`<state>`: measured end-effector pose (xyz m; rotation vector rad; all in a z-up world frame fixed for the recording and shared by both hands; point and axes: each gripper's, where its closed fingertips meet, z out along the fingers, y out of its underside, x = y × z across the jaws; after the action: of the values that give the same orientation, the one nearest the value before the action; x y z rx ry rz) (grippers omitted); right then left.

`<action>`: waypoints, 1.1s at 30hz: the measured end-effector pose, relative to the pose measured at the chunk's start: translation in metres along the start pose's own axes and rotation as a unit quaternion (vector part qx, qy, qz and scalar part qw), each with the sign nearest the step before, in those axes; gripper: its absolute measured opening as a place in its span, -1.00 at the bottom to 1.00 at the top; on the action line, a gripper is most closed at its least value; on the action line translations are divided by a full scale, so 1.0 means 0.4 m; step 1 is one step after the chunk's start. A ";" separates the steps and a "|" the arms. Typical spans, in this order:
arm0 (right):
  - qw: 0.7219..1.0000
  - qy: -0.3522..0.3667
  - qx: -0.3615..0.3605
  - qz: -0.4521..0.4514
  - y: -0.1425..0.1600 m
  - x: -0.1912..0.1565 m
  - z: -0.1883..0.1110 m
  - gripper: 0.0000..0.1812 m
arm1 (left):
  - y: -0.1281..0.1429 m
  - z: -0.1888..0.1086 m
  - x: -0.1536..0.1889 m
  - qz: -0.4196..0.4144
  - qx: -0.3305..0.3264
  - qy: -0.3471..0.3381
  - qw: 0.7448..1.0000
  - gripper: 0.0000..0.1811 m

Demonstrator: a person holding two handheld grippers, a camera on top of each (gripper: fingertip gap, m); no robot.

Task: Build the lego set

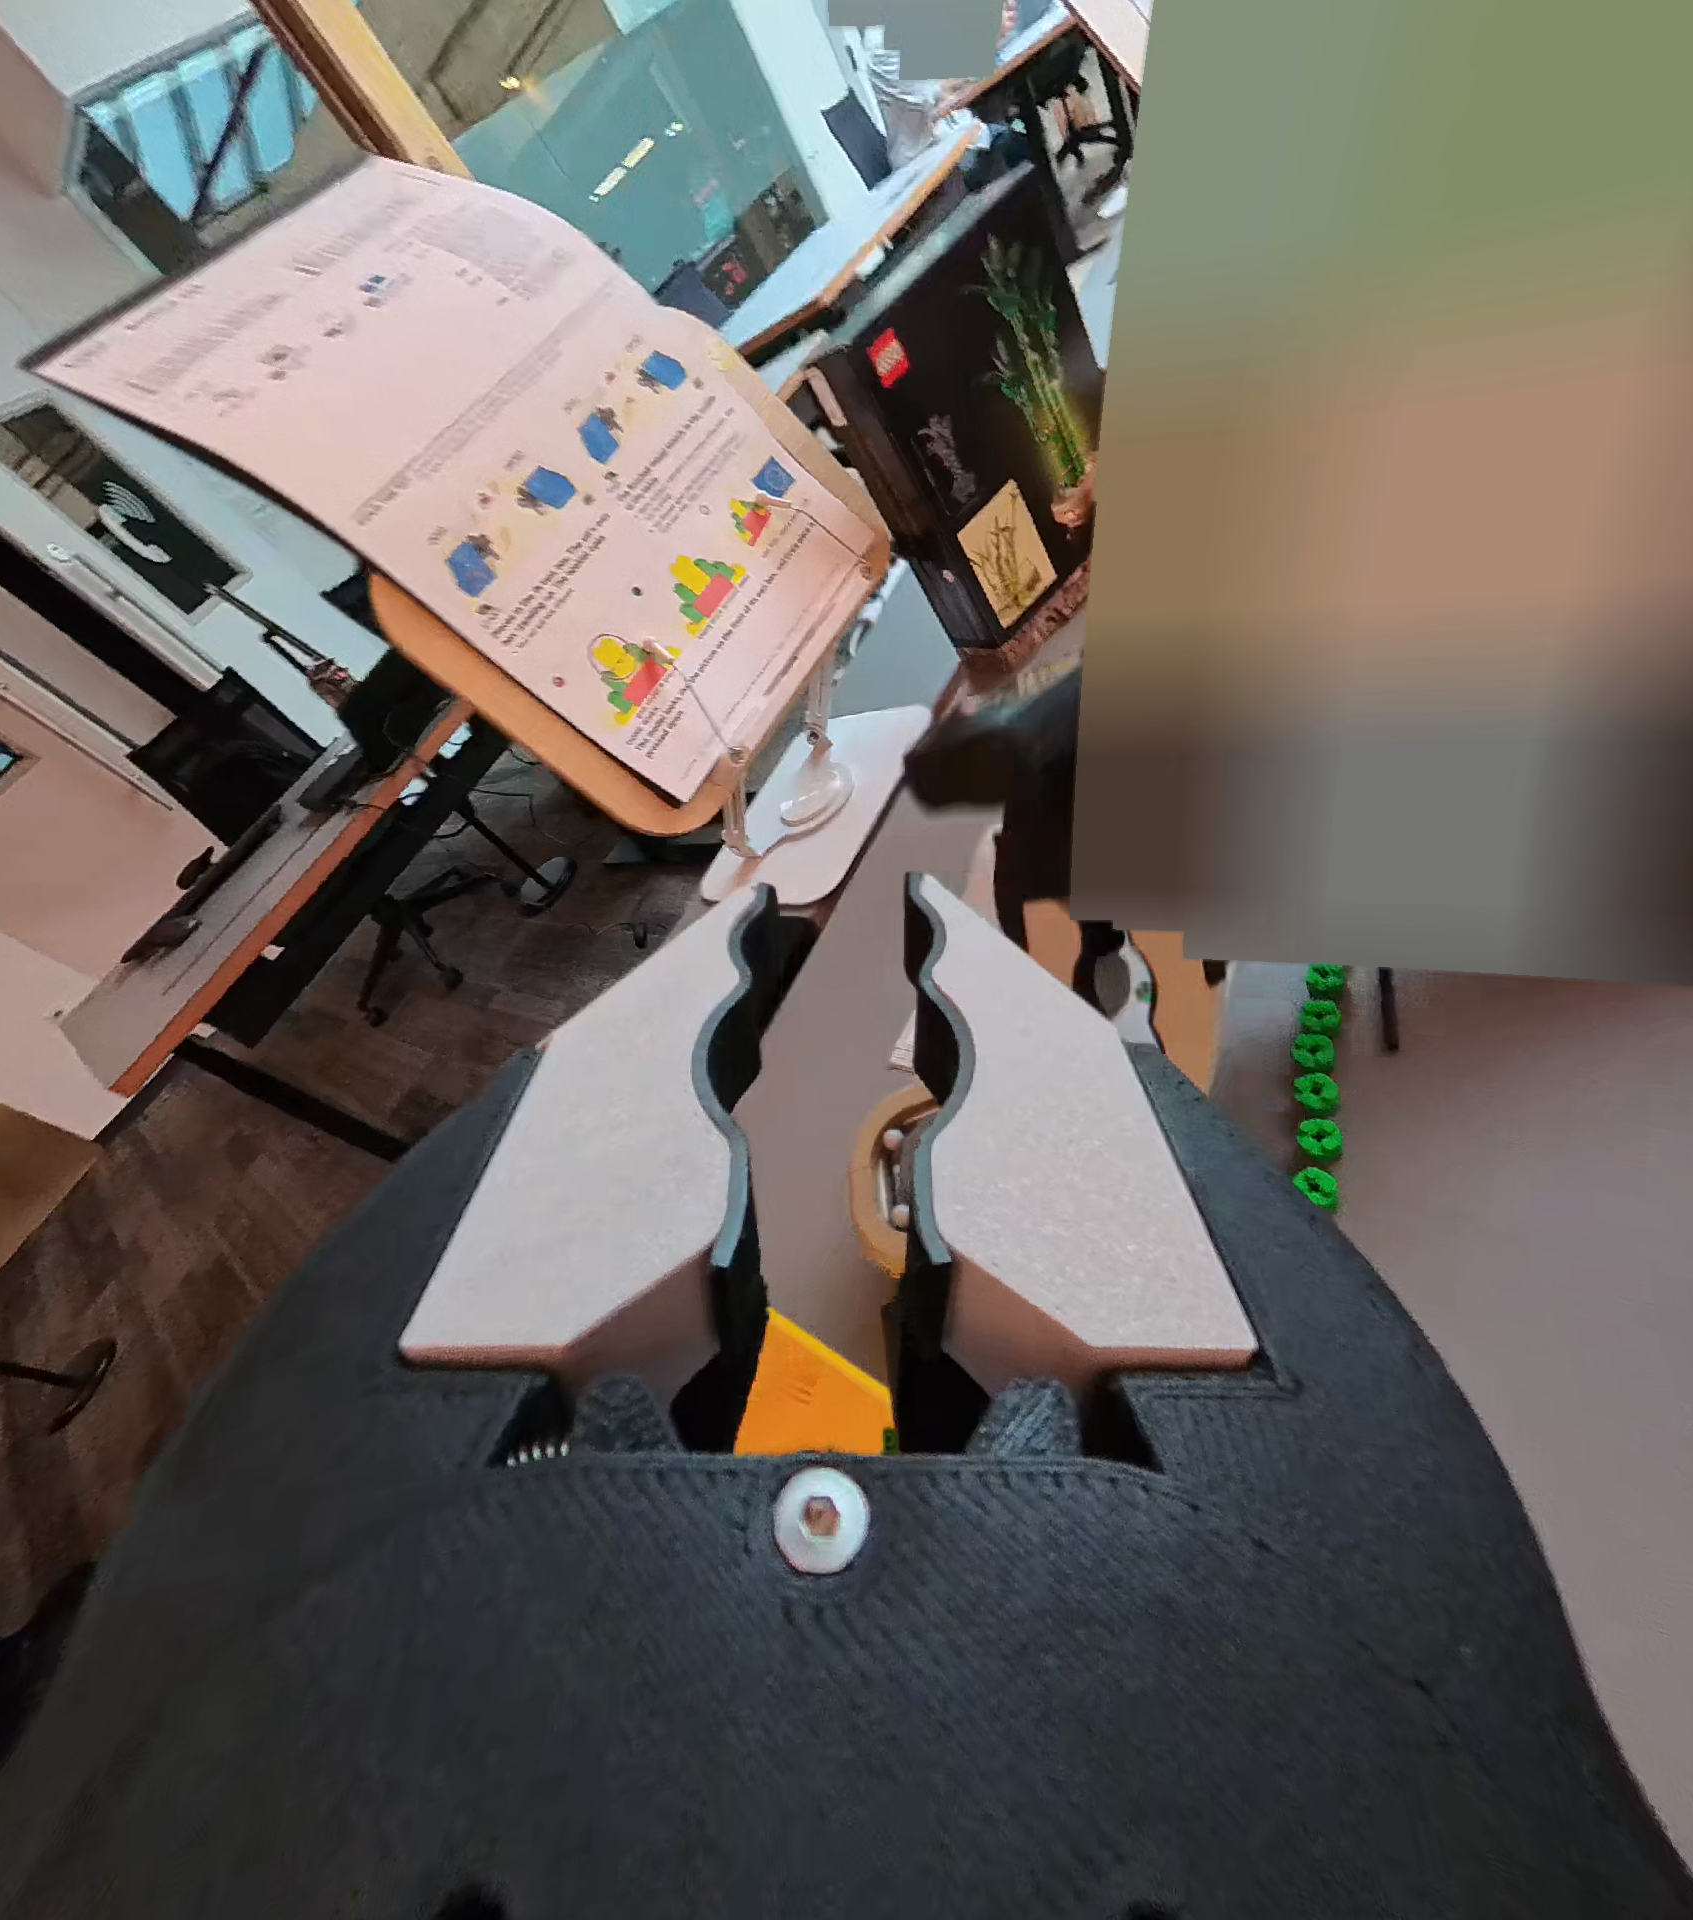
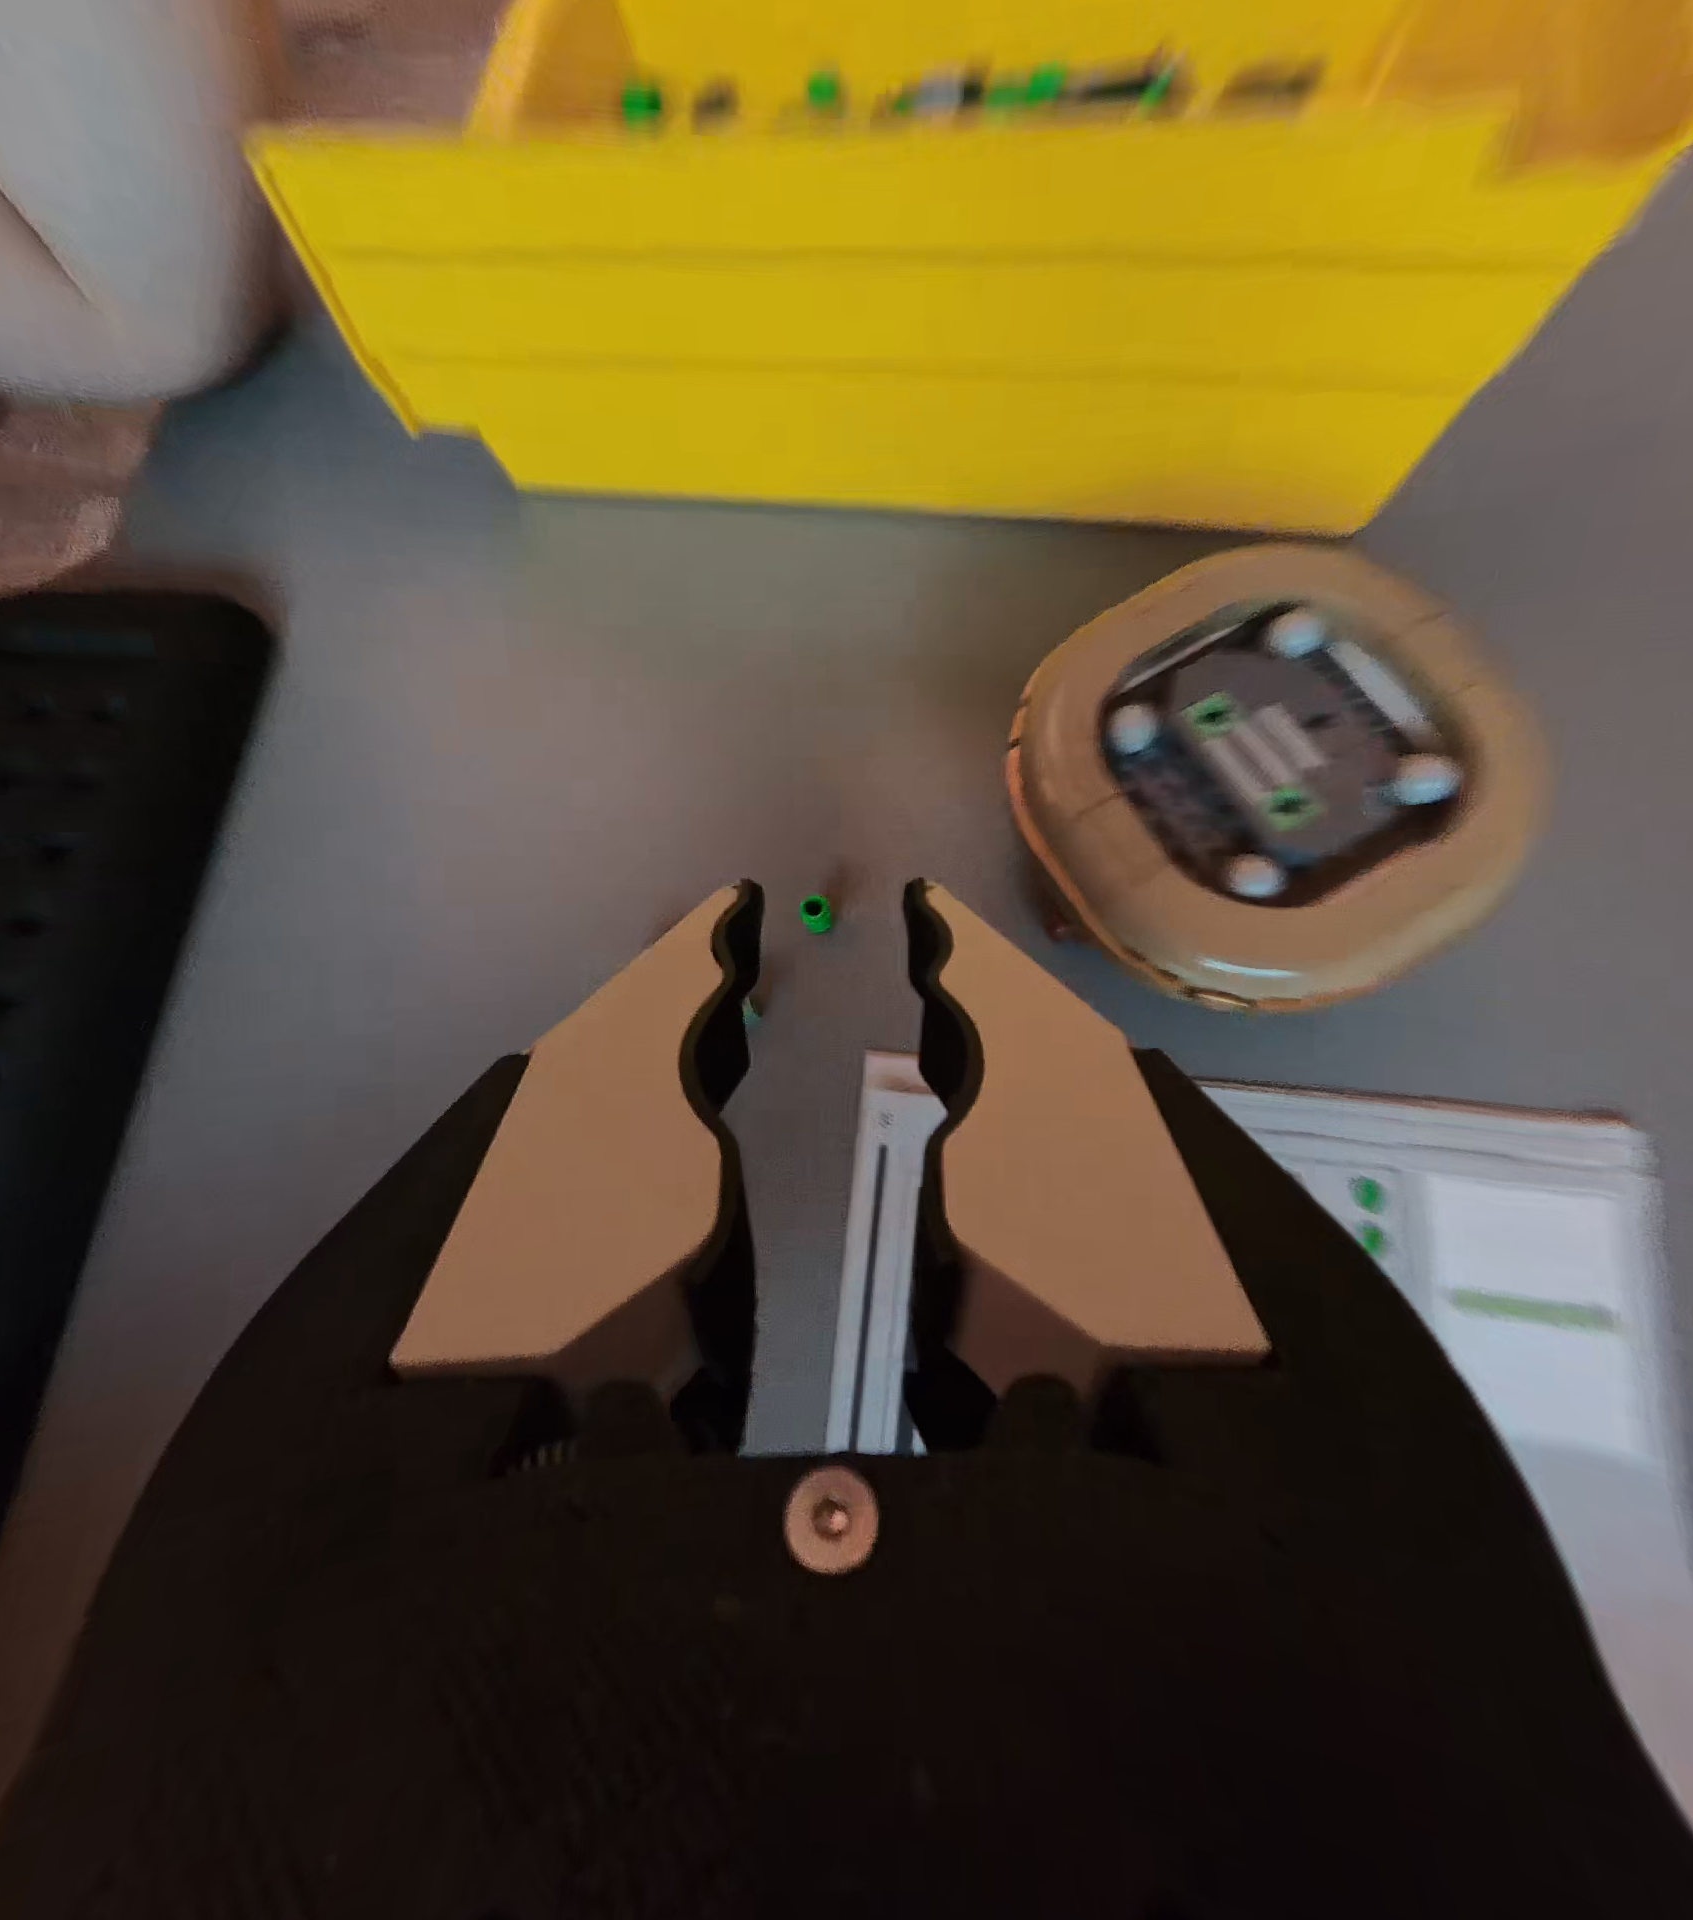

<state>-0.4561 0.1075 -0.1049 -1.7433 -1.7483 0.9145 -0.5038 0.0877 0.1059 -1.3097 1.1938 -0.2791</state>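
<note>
In the right wrist view my right gripper [image 2: 831,894] is open and empty, hovering over a grey table. A small green round lego piece [image 2: 818,914] lies on the table just beyond the fingertips, between them. A tan rounded lego base [image 2: 1278,779] with a black studded centre and two green pieces sits to the right. In the left wrist view my left gripper [image 1: 842,904] is open and empty, raised and tilted; part of the tan base [image 1: 878,1174] shows between the fingers. A column of green lego pieces [image 1: 1318,1081] stands at the right.
A yellow bin [image 2: 925,312] holding lego parts stands behind the green piece. A black perforated mat [image 2: 21,935] lies at the left. An instruction booklet [image 2: 1444,1299] lies at the right. A printed sheet on a wooden stand [image 1: 468,457] and the black lego box [image 1: 987,457] show ahead. Spacing between my two grippers at the tips: around 20 cm.
</note>
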 end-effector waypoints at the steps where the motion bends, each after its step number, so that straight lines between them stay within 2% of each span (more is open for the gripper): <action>1: 1.000 0.017 0.025 0.001 -0.028 0.008 -0.052 -0.66 | -0.004 -0.014 -0.019 -0.009 0.007 -0.013 1.000 -0.75; 4: 0.988 0.099 0.119 0.003 -0.112 0.040 -0.245 -0.58 | 0.014 -0.058 -0.114 -0.056 -0.001 -0.094 0.994 -0.75; 7: 0.961 0.200 0.189 0.011 -0.152 0.070 -0.414 -0.44 | 0.080 -0.090 -0.191 -0.138 -0.038 -0.143 0.979 -0.56; 10: 0.942 0.271 0.200 0.004 -0.159 0.076 -0.506 -0.41 | 0.141 -0.106 -0.229 -0.232 -0.057 -0.149 0.959 -0.36; 12: 0.928 0.319 0.195 -0.003 -0.162 0.082 -0.545 -0.39 | 0.203 -0.113 -0.238 -0.288 -0.095 -0.152 0.941 -0.36; 14: 0.920 0.338 0.197 -0.008 -0.174 0.074 -0.564 -0.37 | 0.305 -0.128 -0.230 -0.349 -0.176 -0.156 0.907 -0.57; 17: 0.919 0.335 0.206 -0.011 -0.192 0.055 -0.571 -0.38 | 0.474 -0.162 -0.187 -0.413 -0.327 -0.148 0.837 -0.50; 20: 0.924 0.314 0.216 -0.015 -0.203 0.038 -0.565 -0.38 | 0.583 -0.199 -0.163 -0.416 -0.430 -0.152 0.786 -0.57; 26: 0.925 0.319 0.207 -0.011 -0.188 0.052 -0.568 -0.37 | 0.684 -0.228 -0.119 -0.395 -0.530 -0.117 0.742 -0.58; 31: 0.925 0.322 0.200 -0.012 -0.181 0.057 -0.567 -0.37 | 0.721 -0.212 -0.099 -0.404 -0.543 -0.090 0.731 -0.67; 33: 0.925 0.322 0.199 -0.014 -0.181 0.056 -0.566 -0.37 | 0.738 -0.217 -0.074 -0.416 -0.558 -0.070 0.714 -0.72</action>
<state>-0.3337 0.1578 0.0939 -1.5057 -1.0690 0.5362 -0.7153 0.1530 -0.1099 -2.8773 0.4640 -0.0473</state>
